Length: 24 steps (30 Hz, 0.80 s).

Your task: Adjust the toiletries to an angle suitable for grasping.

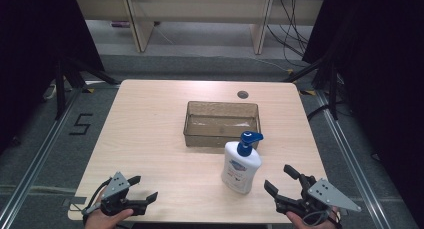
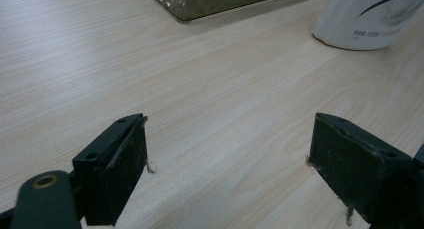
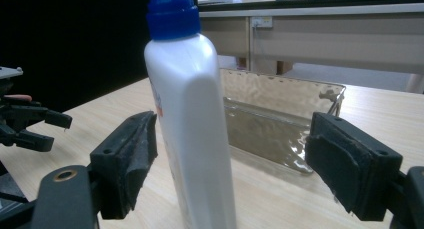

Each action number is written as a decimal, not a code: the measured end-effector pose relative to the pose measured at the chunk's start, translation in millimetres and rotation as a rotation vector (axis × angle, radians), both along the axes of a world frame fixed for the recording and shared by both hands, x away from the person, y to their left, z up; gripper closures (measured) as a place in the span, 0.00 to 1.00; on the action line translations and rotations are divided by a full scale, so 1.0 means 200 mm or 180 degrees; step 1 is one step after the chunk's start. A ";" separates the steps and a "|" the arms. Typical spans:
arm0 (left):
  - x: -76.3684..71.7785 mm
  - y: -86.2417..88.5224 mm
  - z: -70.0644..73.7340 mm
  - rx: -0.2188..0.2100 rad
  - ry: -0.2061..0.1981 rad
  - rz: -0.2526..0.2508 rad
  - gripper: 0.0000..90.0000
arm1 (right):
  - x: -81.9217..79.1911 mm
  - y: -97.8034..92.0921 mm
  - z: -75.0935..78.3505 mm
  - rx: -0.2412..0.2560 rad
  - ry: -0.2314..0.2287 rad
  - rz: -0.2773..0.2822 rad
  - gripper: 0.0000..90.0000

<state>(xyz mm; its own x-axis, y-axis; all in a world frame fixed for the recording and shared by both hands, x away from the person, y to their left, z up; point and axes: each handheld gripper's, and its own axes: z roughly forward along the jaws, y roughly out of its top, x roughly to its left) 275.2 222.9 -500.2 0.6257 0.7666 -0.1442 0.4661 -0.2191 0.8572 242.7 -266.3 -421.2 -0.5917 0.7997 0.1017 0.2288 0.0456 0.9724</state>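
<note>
A white pump bottle [image 1: 241,166] with a blue pump head stands upright on the pale wooden desk [image 1: 150,134], toward the near right part of it. Just behind the bottle sits a clear, brownish rectangular tray [image 1: 221,109], its near wall close to the pump head as seen from the high view.

The right claw [image 1: 278,181] hovers low over the near right edge of the desk, a hand [image 1: 310,220] gripping it from below the frame. Its jaws stand spread wide, clasping nothing, and point toward the bottle, which is near but not touched. In the right gripper view the bottle [image 3: 192,119] rises between the two black jaws and a little beyond them, with a gap showing on either side; the tray [image 3: 280,124] lies behind it and to its right.

The left claw [image 1: 145,188] rests near the front left corner of the desk, held by the other hand [image 1: 107,218]. Its jaws are likewise parted and empty, aimed across the bare wood toward the bottle, well apart from it. In the left gripper view the bottle's base [image 2: 372,19] shows at the upper right and a corner of the tray [image 2: 210,1] at the top.
</note>
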 end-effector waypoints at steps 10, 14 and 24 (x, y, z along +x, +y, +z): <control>0.01 0.01 -0.01 -0.0075 0.0055 0.0020 0.17 | 0.04 0.04 0.09 0.0022 -0.0099 0.0094 0.23; 0.01 0.00 -0.01 -0.0044 0.0065 0.0015 0.17 | 0.05 0.06 0.12 0.0076 -0.0098 0.0145 0.23; 0.02 0.00 -0.01 -0.0060 0.0072 -0.0009 0.17 | 0.11 0.14 0.20 0.0022 -0.0132 0.0280 0.26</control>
<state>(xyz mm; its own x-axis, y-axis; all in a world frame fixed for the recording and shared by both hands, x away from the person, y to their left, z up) 278.4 222.8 -501.2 0.6242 0.7619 -0.1726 0.4847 -0.2044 0.8504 264.5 -237.9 -381.8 -0.6634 0.7438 0.0811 0.1838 0.0568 0.9813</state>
